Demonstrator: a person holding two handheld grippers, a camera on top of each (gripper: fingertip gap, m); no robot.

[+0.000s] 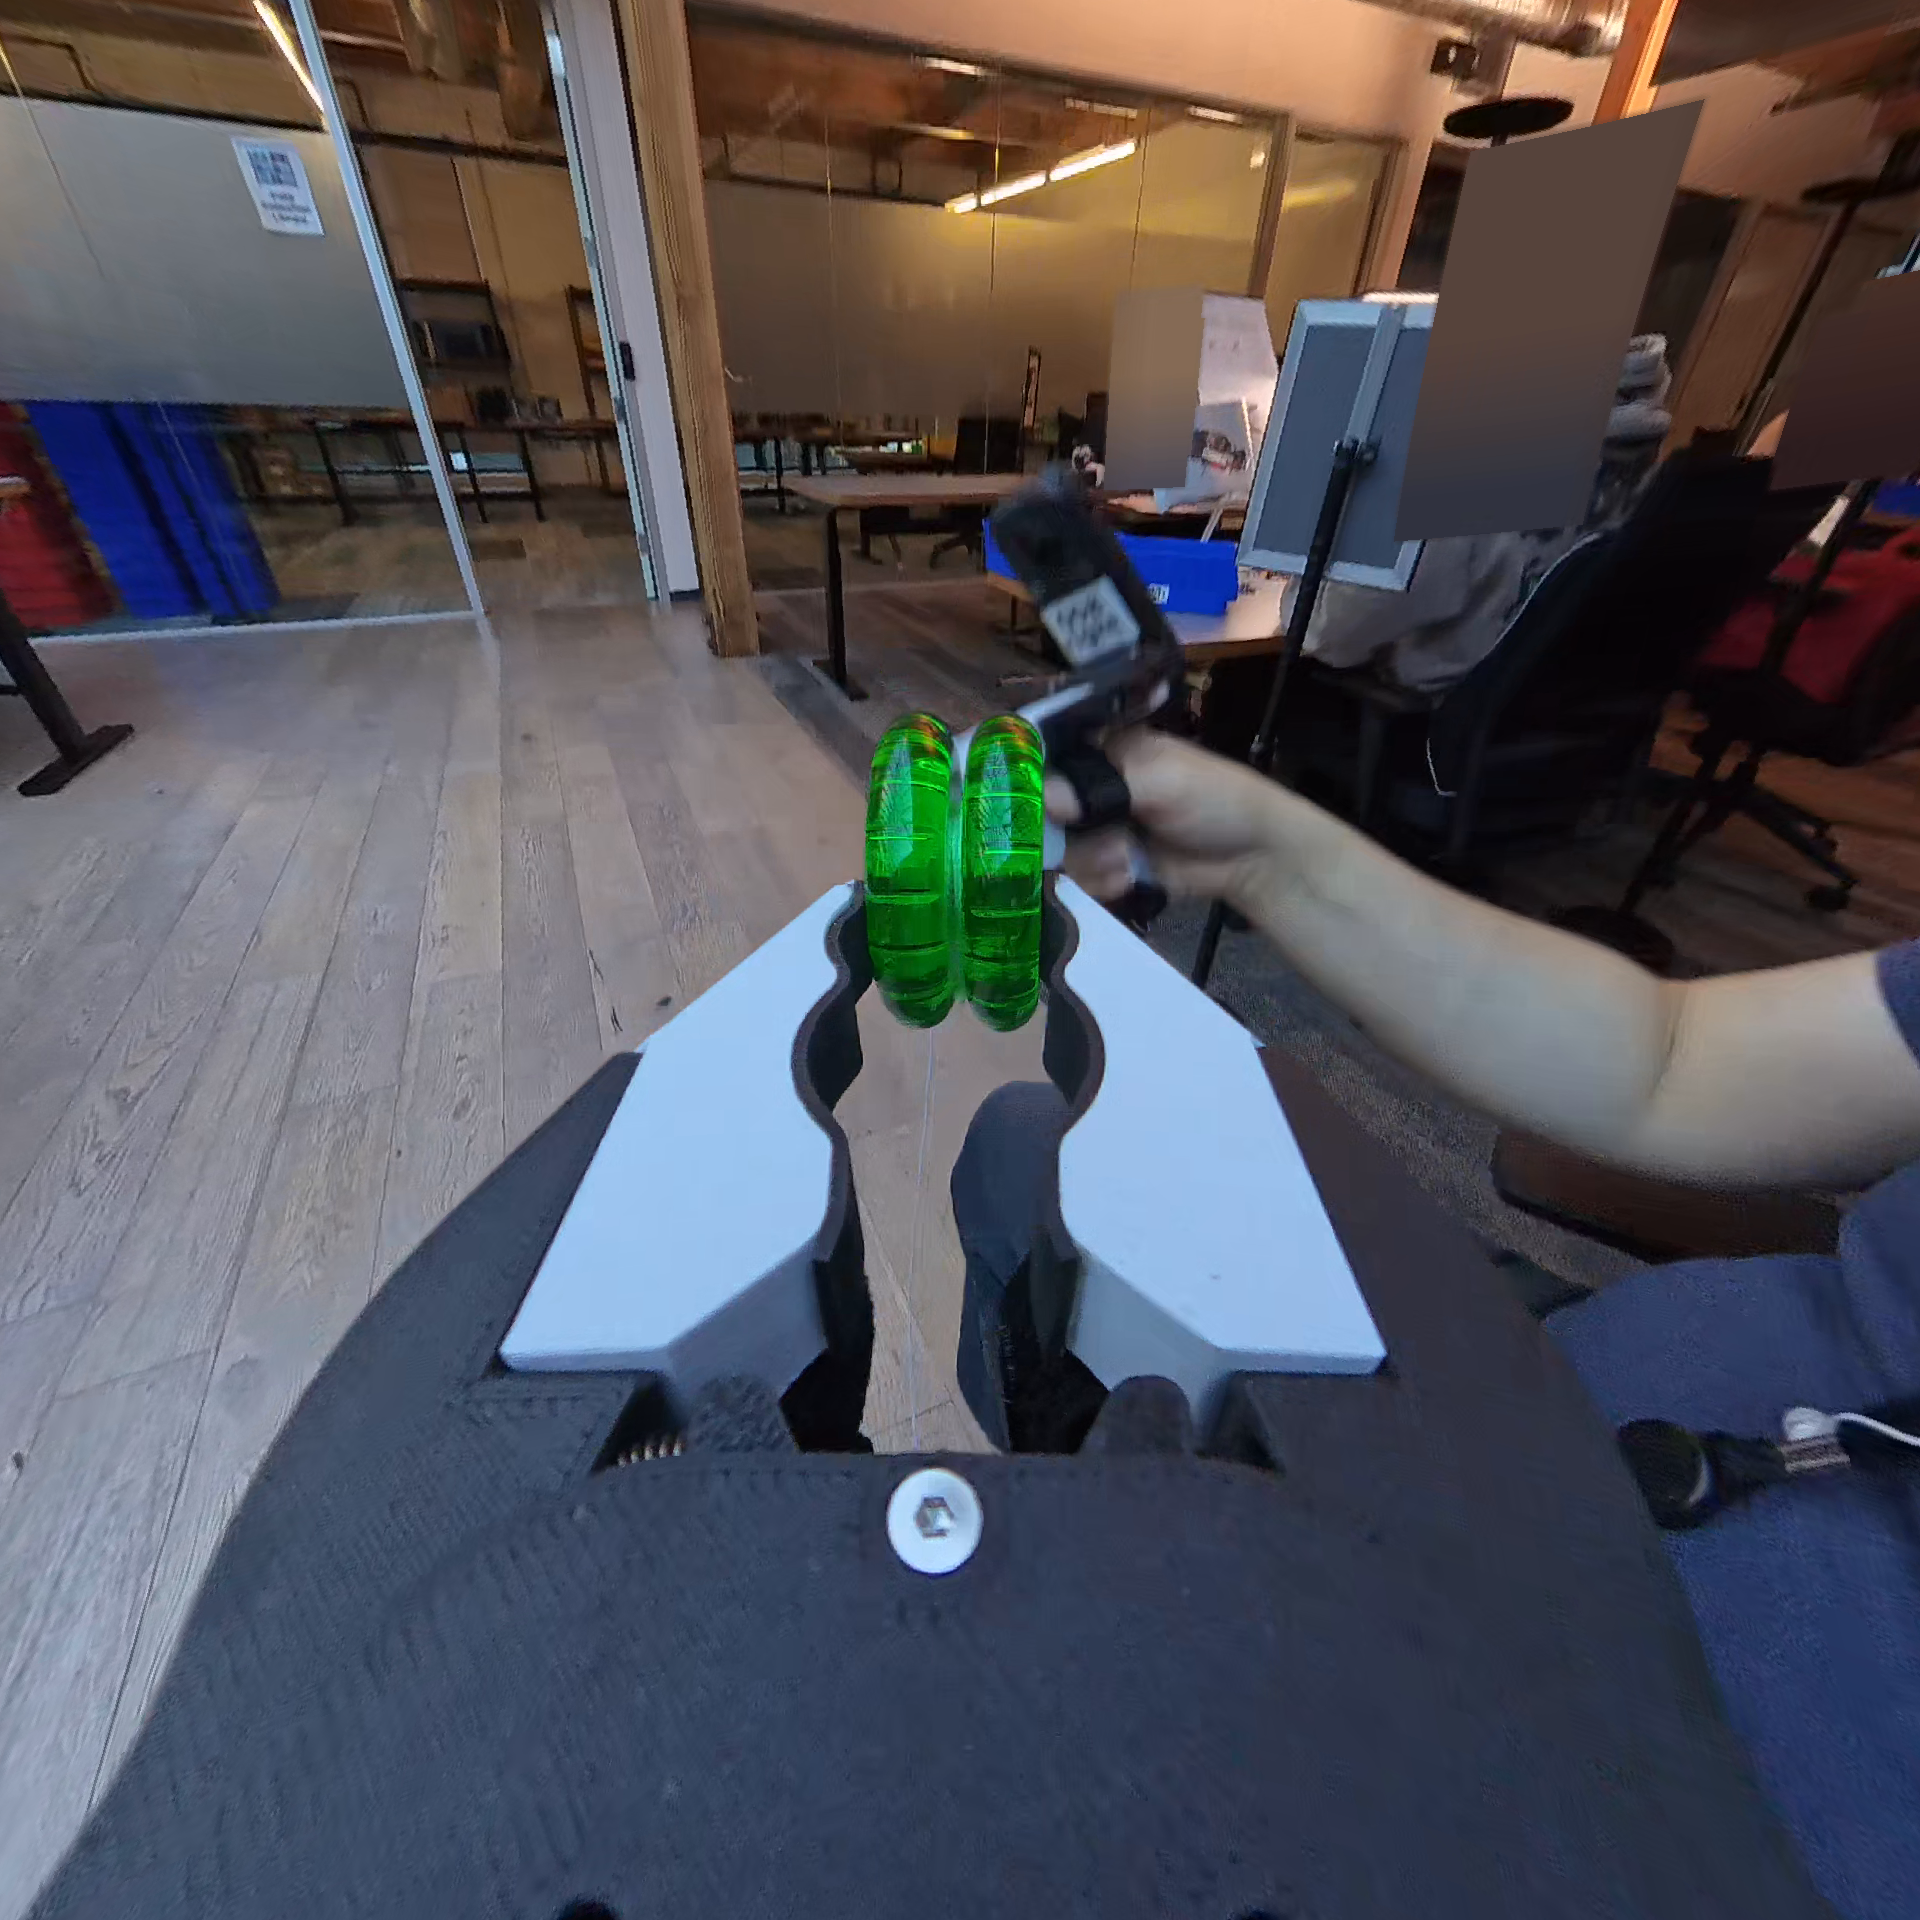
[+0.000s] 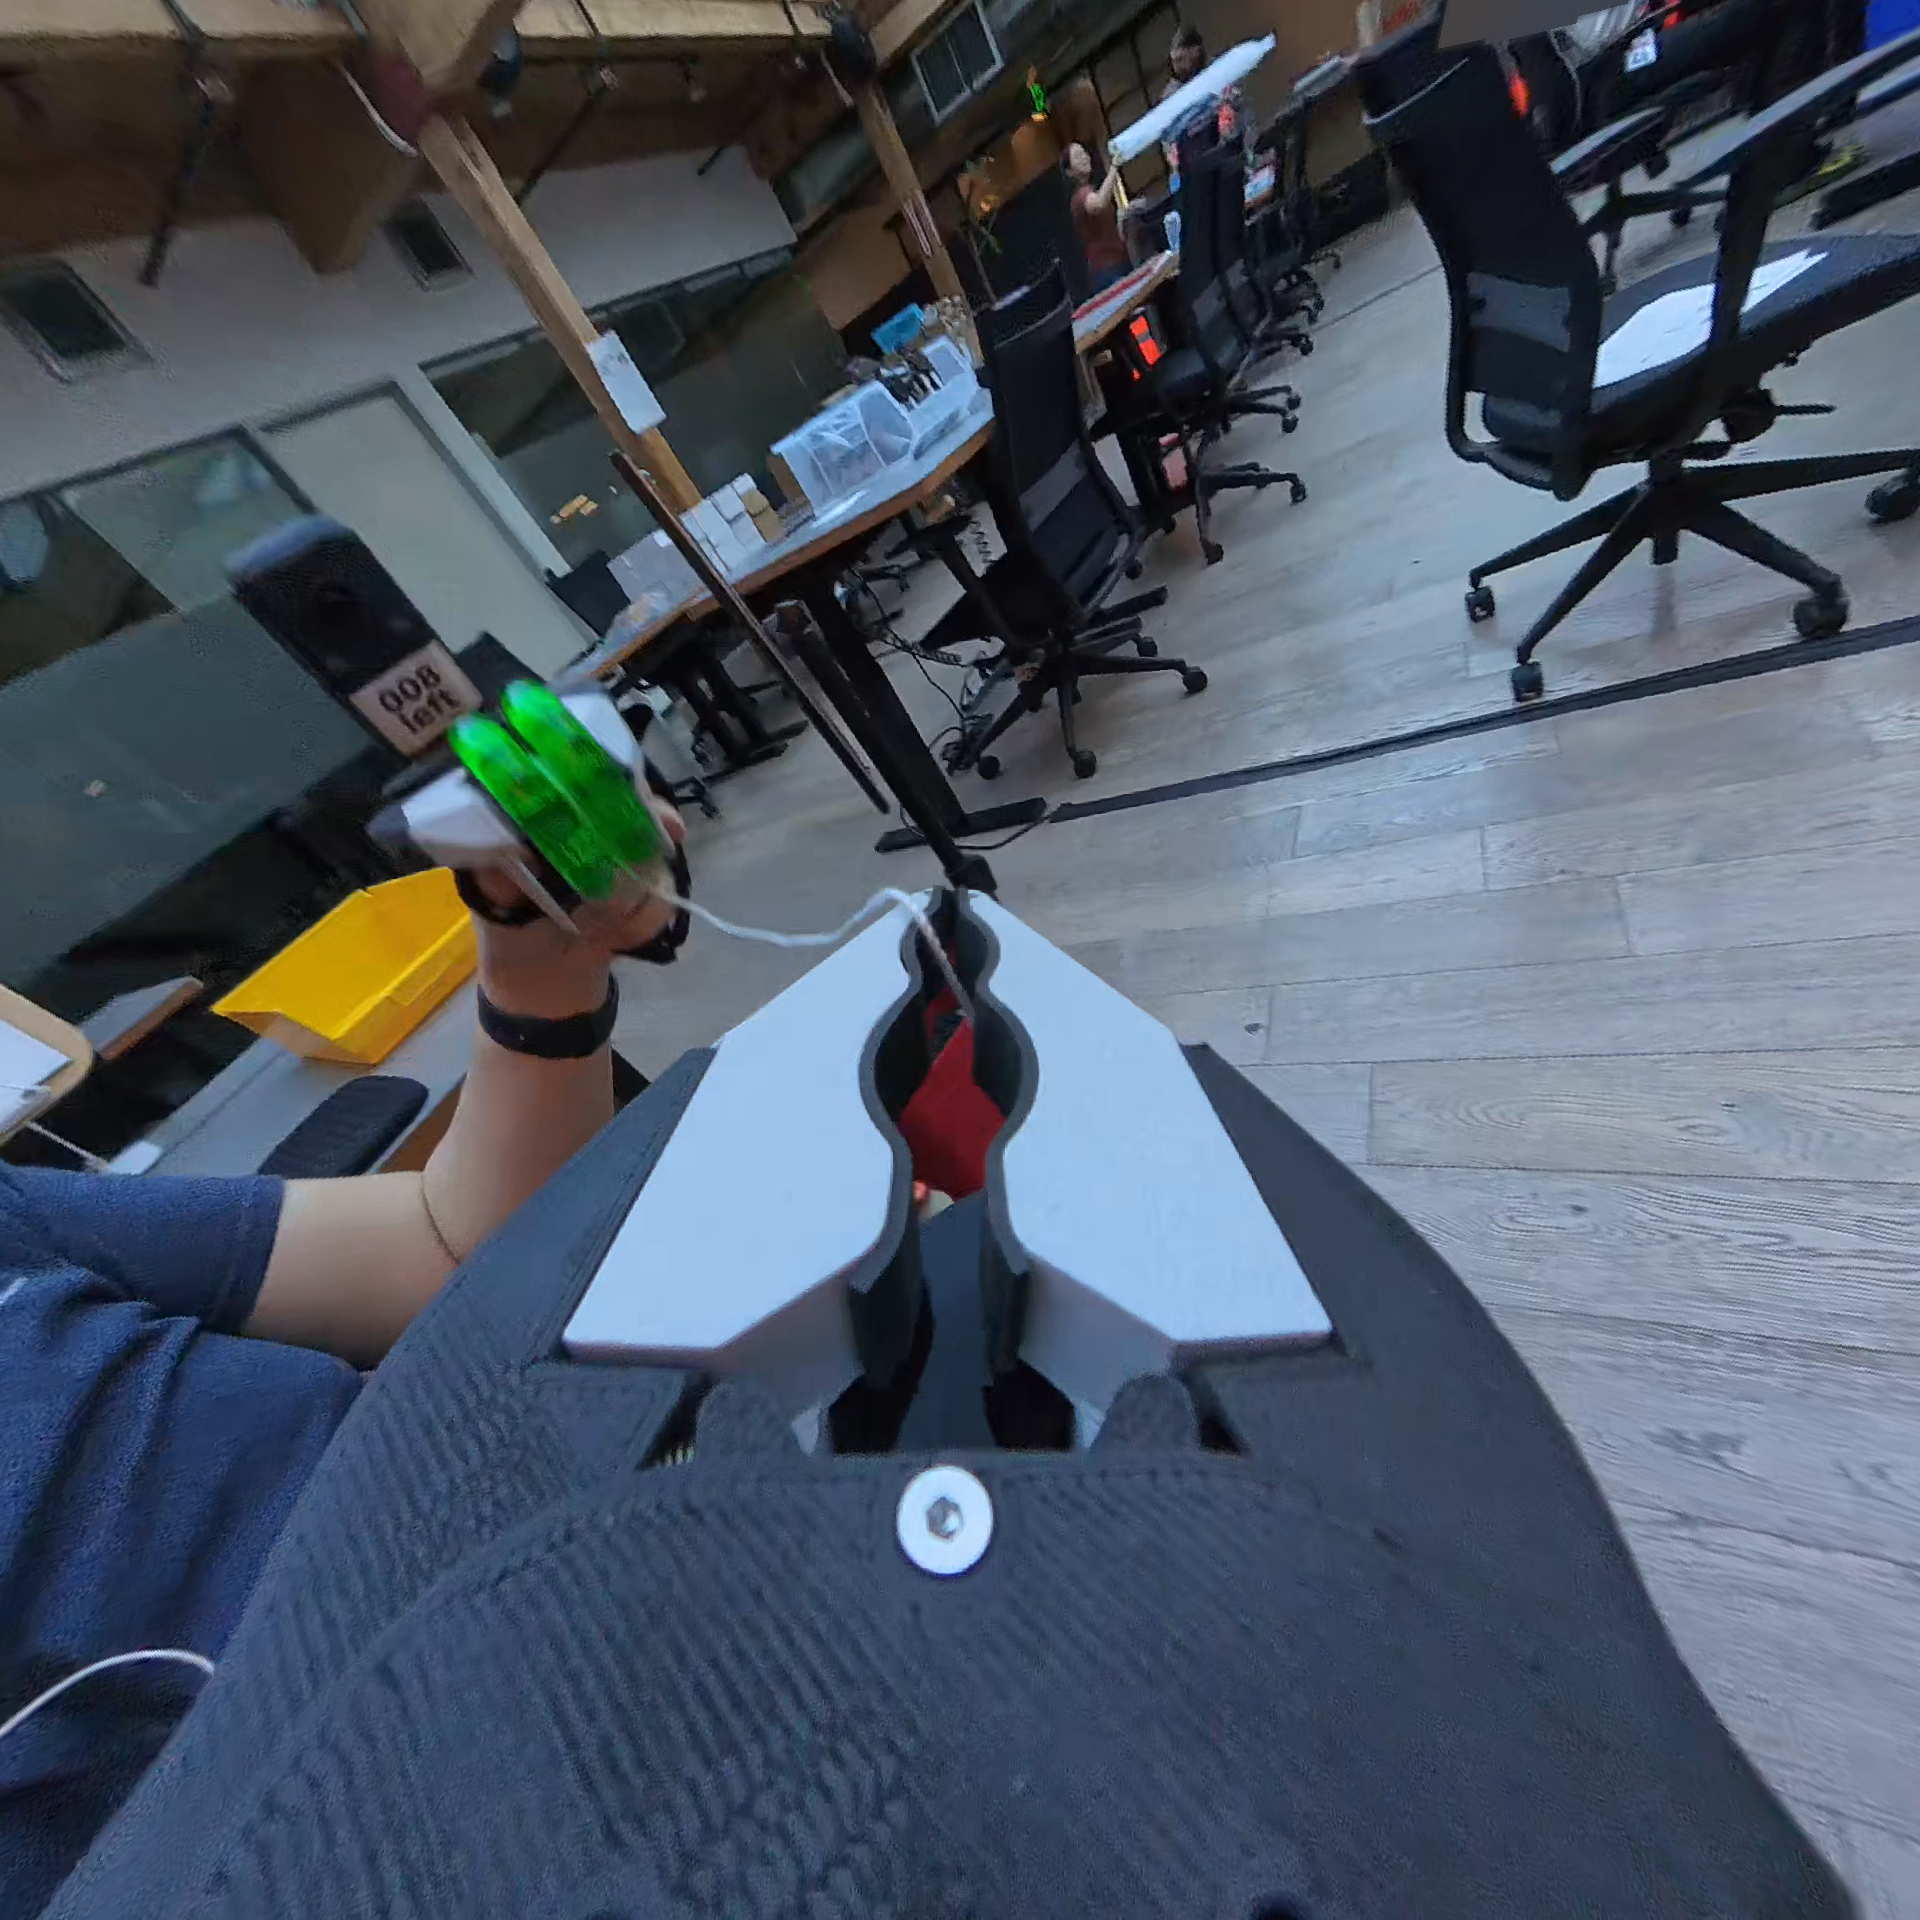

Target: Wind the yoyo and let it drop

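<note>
A clear green yoyo (image 1: 954, 873) stands on edge between the tips of my left gripper (image 1: 954, 909), which is shut on it in the air above the floor. A thin white string (image 1: 920, 1195) hangs down from it between my fingers. In the right wrist view my right gripper (image 2: 948, 902) is shut on the white string (image 2: 790, 938), which runs slack to the left to the yoyo (image 2: 556, 790) held in the left gripper (image 2: 540, 774). The right gripper (image 1: 1039, 722) shows just behind and right of the yoyo, held by a hand (image 1: 1195, 821).
Wooden floor (image 1: 364, 883) lies below. A wooden post (image 1: 691, 343) and glass walls stand ahead of the left gripper. Office chairs (image 2: 1621, 343), desks (image 2: 831, 509) and a yellow bin (image 2: 364, 966) are around the right gripper. About 12 cm separates my left fingertips from my right.
</note>
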